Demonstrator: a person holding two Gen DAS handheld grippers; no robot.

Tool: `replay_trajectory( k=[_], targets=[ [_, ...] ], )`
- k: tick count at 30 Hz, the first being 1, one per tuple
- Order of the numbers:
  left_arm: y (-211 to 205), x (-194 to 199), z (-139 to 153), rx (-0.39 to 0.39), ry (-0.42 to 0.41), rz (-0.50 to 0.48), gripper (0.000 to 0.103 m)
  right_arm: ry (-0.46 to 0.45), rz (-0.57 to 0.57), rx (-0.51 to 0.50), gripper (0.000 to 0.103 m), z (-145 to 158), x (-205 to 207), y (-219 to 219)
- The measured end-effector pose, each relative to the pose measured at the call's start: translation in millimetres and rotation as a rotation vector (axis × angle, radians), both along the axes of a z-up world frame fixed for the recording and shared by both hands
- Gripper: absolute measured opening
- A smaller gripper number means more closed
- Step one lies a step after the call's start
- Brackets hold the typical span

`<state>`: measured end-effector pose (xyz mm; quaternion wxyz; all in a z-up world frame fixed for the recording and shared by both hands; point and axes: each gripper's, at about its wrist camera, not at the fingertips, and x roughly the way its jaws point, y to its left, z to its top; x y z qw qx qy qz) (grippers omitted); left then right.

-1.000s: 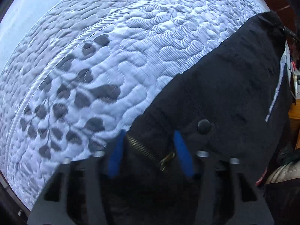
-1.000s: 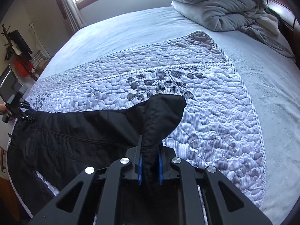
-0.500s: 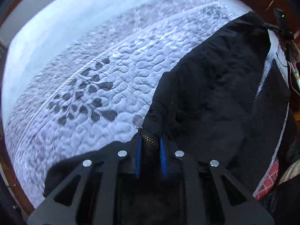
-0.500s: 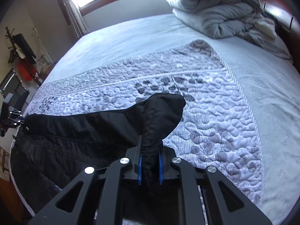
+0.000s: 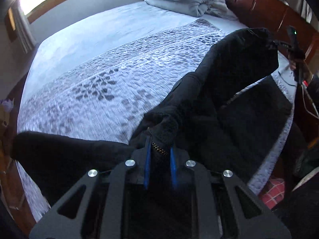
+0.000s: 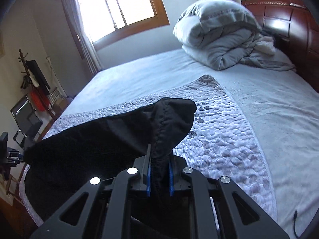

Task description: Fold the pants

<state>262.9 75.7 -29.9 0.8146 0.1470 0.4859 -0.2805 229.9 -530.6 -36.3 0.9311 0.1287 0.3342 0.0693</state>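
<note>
left wrist view: left claw newly clamped on black pants, now higher above quilt

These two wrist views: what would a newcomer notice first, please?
First, the black pants lifted over the quilted bedspread, pinched at one end by the right gripper and at the zipper end by the left gripper. Next, the rumpled grey duvet piled by the wooden headboard, under a bright window.

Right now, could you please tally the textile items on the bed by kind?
Black pants: 1
Quilted patterned bedspread: 1
Bundled grey duvet: 1
Total: 3
</note>
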Motion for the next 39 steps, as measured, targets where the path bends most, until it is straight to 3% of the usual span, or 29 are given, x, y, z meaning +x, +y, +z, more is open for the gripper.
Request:
replay_trajectory(
  k=[11, 17, 20, 22, 24, 26, 27, 33, 38, 39],
  targets=[
    [19, -111, -41, -0.079, 0.044, 0.134, 0.017, 0.064, -0.078, 0.066, 0.013, -28, -87, -4],
    [18, -138, -83, -0.077, 0.103, 0.18, 0.033, 0.103, -0.098, 0.041, 0.014, -42, -118, 1],
    [19, -145, -102, -0.075, 0.129, 0.208, 0.036, 0.125, -0.098, 0.045, 0.017, -50, -129, 1],
    [17, -150, -108, -0.061, 0.137, 0.214, 0.041, 0.138, -0.099, 0.025, 0.029, -53, -137, 5],
    [17, -155, -109, -0.081, 0.151, 0.205, 0.061, 0.156, -0.087, 0.02, 0.036, -56, -147, 8],
    [19, -158, -105, -0.128, 0.168, 0.204, 0.073, 0.178, -0.09, -0.007, 0.053, -60, -156, 10],
    [22, -160, -102, -0.155, 0.165, 0.214, 0.073, 0.19, -0.09, -0.016, 0.06, -62, -160, 10],
    [49, -158, -92, -0.267, 0.165, 0.349, 0.09, 0.324, -0.142, 0.0, 0.072, -75, -199, -1],
    [75, -149, -91, -0.276, 0.132, 0.519, 0.091, 0.417, -0.228, -0.028, 0.074, -79, -238, -8],
    [78, -146, -93, -0.277, 0.131, 0.544, 0.091, 0.429, -0.248, -0.018, 0.08, -80, -246, -11]
  ],
)
